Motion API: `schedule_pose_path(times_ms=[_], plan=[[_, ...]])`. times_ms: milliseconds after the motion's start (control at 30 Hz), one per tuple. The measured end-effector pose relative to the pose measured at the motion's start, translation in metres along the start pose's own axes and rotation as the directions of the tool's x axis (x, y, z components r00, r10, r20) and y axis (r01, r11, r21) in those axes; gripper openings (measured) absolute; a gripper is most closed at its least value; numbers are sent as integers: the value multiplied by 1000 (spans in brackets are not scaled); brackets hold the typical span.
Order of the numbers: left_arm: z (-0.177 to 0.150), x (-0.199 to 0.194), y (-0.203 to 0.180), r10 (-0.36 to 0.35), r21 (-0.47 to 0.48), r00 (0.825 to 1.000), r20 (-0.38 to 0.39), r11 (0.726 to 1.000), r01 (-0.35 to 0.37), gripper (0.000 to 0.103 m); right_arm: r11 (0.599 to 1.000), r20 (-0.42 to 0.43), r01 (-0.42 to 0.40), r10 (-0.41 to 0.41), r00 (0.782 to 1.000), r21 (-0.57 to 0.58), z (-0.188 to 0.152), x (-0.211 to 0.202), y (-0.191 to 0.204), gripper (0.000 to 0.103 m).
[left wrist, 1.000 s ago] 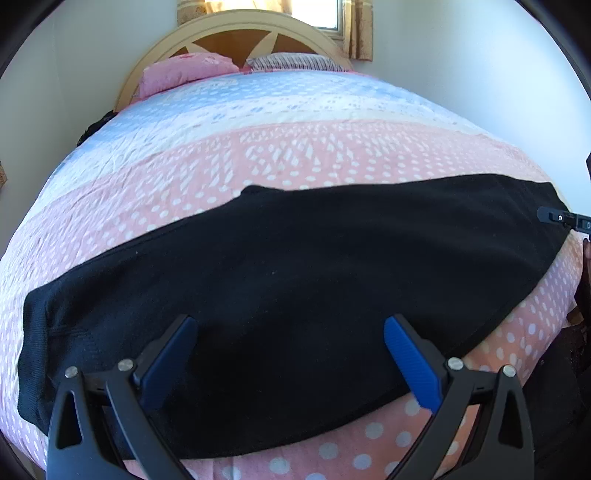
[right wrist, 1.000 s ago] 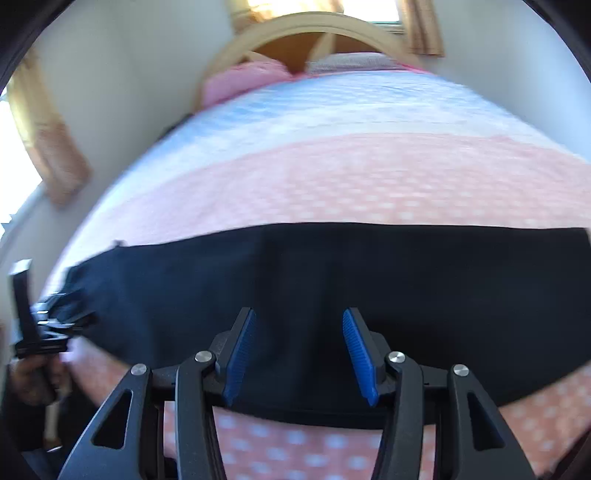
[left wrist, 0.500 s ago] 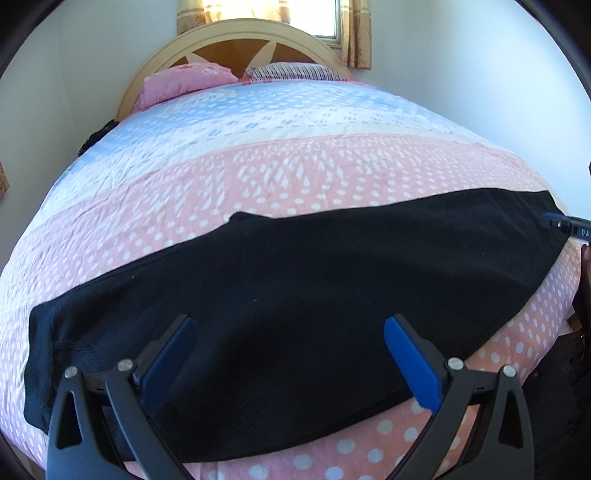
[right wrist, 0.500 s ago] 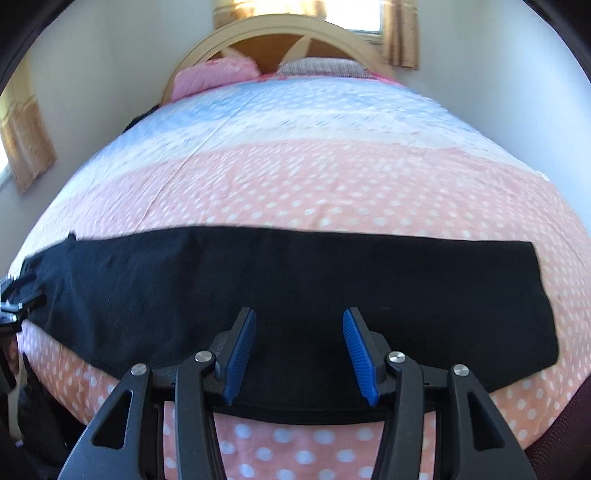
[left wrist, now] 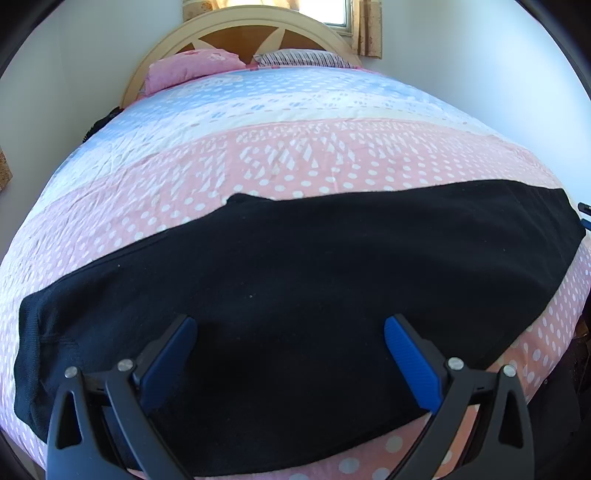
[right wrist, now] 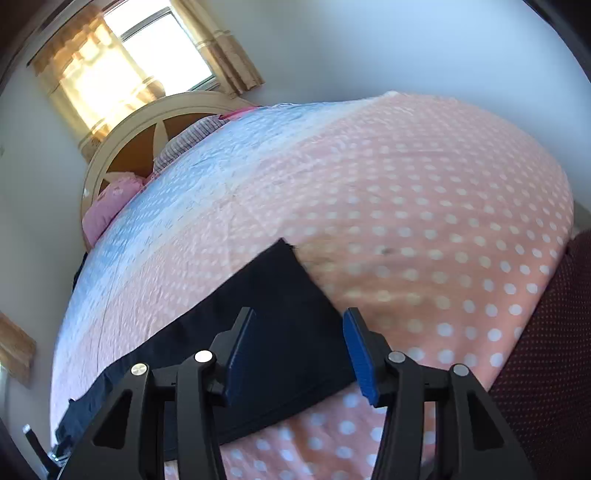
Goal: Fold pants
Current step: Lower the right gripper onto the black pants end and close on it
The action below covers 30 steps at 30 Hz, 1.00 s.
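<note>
black pants (left wrist: 295,288) lie flat across the bed (left wrist: 295,155); left hand-held gripper (left wrist: 290,354) and right hand-held gripper (right wrist: 297,347) hover spread apart, empty, at 6 o'clock.

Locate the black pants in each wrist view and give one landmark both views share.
Left wrist: the black pants span the lower half, edge to edge, behind the open left tongs.
Right wrist: they run from lower left to centre, their end between the open right tongs.
Shared landmark: the arched headboard.

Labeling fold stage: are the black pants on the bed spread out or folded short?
Spread lengthwise: the black fabric pants lie as one long flat strip across the pink polka-dot bedspread. Legs stacked or not: cannot tell.
</note>
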State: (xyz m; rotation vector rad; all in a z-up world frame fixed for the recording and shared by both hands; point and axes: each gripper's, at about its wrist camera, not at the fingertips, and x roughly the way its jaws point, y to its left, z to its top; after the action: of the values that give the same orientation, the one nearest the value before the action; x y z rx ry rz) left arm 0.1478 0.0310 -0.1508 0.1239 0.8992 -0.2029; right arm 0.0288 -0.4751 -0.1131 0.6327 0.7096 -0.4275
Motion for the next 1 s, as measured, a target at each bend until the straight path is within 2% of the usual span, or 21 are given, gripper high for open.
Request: schedule_pose_path(times_ms=[133, 200, 267, 367, 467, 600, 800, 900, 933, 967, 1000], plan=[[3, -3, 0, 14, -19, 1000, 14, 1000, -14, 103, 996, -38, -34, 37, 999, 79, 0, 3, -24, 51], [6, -5, 2, 18, -33, 1000, 26, 999, -17, 103, 995, -52, -25, 30, 998, 97, -2, 4, -31, 51], [9, -4, 3, 20, -48, 999, 30, 999, -18, 103, 996, -62, -3, 8, 998, 87, -3, 6, -33, 51], [12, 0, 6, 19, -65, 1000, 20, 998, -18, 103, 997, -68, -17, 22, 997, 78, -4, 10, -31, 51], [13, 7, 7, 19, -78, 1000, 2, 997, -18, 103, 991, -113, -103, 113, 987, 88, -3, 16, -27, 44], [13, 9, 9, 20, -94, 1000, -2, 995, -20, 103, 997, -121, -66, 72, 990, 47, -4, 21, -20, 44], [13, 10, 8, 29, -96, 1000, -9, 995, -29, 103, 976, -106, -157, 174, 979, 147, -1, 25, -41, 41], [16, 10, 8, 24, -105, 1000, -16, 994, -25, 103, 957, -114, -221, 245, 963, 189, -1, 25, -47, 41], [17, 10, 8, 18, -110, 1000, -18, 994, -20, 103, 952, -116, -235, 260, 958, 195, -1, 25, -48, 39], [18, 9, 8, 13, -114, 1000, -20, 993, -15, 103, 951, -120, -239, 266, 956, 197, -2, 25, -49, 28], [20, 8, 8, 9, -118, 1000, -22, 993, -12, 103, 952, -126, -236, 263, 956, 197, -2, 26, -50, 20]])
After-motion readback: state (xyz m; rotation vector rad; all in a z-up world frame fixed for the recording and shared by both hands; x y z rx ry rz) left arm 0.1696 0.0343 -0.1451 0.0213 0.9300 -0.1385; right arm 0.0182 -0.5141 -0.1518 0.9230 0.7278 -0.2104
